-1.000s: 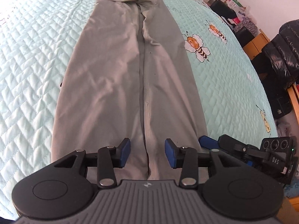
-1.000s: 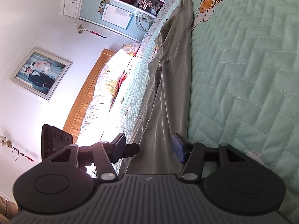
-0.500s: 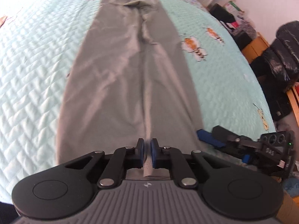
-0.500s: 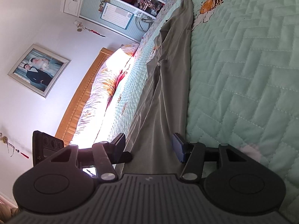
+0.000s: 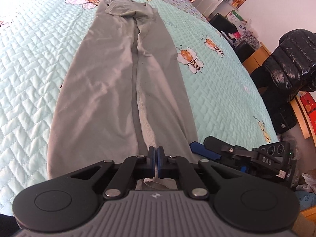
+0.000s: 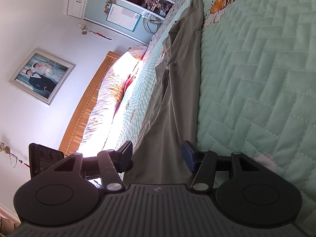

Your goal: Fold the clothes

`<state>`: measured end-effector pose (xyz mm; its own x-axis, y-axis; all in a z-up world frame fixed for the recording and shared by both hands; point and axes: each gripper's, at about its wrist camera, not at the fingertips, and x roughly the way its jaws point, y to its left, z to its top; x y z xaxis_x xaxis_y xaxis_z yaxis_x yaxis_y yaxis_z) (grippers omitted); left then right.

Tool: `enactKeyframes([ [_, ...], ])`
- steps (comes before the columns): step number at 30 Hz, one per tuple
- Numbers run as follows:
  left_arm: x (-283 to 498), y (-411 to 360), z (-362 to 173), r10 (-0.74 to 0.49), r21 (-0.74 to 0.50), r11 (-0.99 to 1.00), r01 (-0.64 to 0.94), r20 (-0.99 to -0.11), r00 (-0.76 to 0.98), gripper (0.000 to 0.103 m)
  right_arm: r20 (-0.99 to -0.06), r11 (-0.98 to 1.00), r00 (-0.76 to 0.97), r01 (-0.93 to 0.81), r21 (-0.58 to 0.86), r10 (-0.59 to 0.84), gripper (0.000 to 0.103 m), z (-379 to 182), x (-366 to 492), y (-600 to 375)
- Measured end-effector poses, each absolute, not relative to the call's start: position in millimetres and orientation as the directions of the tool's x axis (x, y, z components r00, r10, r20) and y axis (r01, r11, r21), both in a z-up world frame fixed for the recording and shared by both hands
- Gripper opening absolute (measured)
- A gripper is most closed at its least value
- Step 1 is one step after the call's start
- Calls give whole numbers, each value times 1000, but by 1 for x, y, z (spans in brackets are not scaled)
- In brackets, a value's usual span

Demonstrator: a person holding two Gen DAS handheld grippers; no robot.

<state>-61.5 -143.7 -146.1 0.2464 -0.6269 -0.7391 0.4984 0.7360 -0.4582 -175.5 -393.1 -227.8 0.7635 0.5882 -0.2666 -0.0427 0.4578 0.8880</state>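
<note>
A pair of grey-green trousers [image 5: 122, 75] lies flat and lengthwise on the mint quilted bedspread [image 5: 29, 63], waistband at the far end. My left gripper [image 5: 156, 163] is shut on the trousers' near hem, at the inner seam between the two legs. My right gripper [image 6: 157, 155] is open, turned on its side, with the outer edge of the right leg [image 6: 177, 90] between its fingers. It also shows in the left wrist view [image 5: 199, 150], beside the hem's right corner.
The bedspread [image 6: 256, 79] has bee prints [image 5: 190, 58]. Pillows [image 6: 110, 102] and a wooden headboard [image 6: 83, 116] lie to one side. A black puffy jacket [image 5: 292, 59], boxes and furniture stand past the bed's right edge.
My left gripper closed from wide open onto the trousers' hem at the inner seam and has lifted it slightly. The right gripper stayed open at the leg's edge.
</note>
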Motion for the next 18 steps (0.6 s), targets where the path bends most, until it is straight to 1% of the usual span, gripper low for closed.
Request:
enactKeyframes([
  [1,-63,-142,-144,-628,-456,735,502,-737,249,0,-266,458,764,-43,888,588,57,-228,-175,-393],
  [6,-59,-138,-159,-549,-394,795,462,-791,269,0,-267,459,764,-43,888,588,57,-228,-175,-393],
  [10,-56,-141,-164,-522,-376,804,461,-817,243,3,-268,462,763,-45,886,589,57,-227,-176,-393],
  [13,-55,-137,-153,-506,-350,819,454,-815,283,7,-268,460,761,-45,887,591,57,-226,-176,-394],
  [18,-52,-123,-126,-461,-287,867,407,-771,439,11,-243,414,774,-27,910,585,64,-218,-178,-401],
])
